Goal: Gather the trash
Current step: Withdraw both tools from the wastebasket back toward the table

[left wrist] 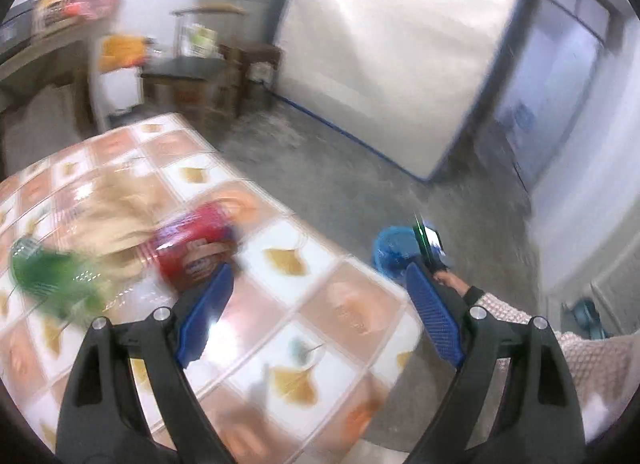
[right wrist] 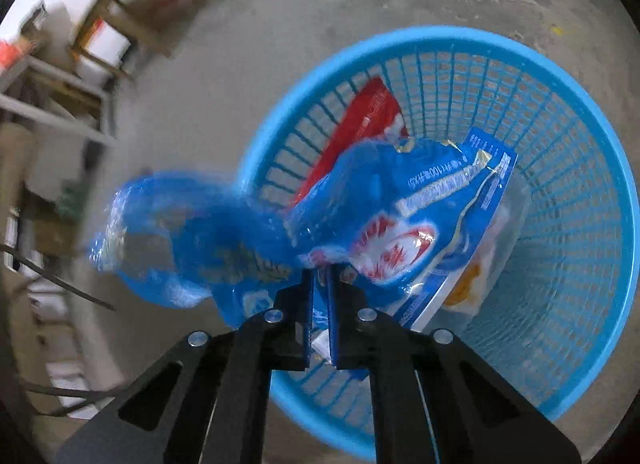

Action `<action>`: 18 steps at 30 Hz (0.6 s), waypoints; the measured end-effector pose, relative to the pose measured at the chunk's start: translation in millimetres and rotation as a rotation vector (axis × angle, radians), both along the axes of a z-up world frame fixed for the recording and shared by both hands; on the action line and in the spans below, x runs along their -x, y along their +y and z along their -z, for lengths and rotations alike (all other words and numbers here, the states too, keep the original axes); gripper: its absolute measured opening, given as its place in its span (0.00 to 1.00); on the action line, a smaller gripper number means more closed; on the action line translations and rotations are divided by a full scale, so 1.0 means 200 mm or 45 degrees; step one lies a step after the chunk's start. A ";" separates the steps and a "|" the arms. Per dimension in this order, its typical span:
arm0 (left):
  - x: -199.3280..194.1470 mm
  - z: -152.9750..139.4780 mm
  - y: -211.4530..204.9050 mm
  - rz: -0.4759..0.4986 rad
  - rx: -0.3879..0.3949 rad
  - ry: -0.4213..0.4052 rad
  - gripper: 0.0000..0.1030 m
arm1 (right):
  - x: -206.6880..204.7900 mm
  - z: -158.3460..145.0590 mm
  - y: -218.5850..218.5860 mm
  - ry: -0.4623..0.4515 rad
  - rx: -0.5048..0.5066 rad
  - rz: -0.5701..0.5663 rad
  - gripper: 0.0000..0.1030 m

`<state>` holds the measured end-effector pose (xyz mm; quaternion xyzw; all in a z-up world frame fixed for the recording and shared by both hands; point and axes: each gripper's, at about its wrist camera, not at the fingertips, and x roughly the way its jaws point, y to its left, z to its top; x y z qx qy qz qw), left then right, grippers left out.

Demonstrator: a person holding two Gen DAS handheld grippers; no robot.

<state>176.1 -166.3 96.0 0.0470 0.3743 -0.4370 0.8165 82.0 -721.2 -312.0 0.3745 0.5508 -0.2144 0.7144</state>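
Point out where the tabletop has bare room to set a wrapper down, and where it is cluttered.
Free: the table is bare from the open left gripper out to its floor-side edge and near corner. Crowded: the far left, where the red packet, brown paper bag and green netting bunch together. Beyond the bag, the far tiles look bare, though blurred.

A checked cloth with a leaf print covers the surface (left wrist: 304, 264), its far corner towards a dark stool (left wrist: 180, 72). Behind the stool a wooden chair (left wrist: 252, 60) stands against the wall, and on the stool is something pale, too blurred to name. A white board with a blue edge (left wrist: 384, 64) leans on the grey concrete floor (left wrist: 340, 168). A glazed door (left wrist: 560, 76) closes the right side.
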 end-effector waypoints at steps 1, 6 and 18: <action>-0.01 -0.01 0.09 -0.049 0.028 -0.010 0.81 | -0.01 0.02 -0.01 0.034 0.012 -0.008 0.07; -0.05 0.00 0.36 -0.205 0.106 -0.036 0.82 | -0.02 0.15 -0.10 0.180 -0.001 0.018 0.03; -0.20 0.15 0.50 -0.286 0.090 0.045 0.82 | -0.19 0.33 -0.11 0.253 0.077 0.090 0.03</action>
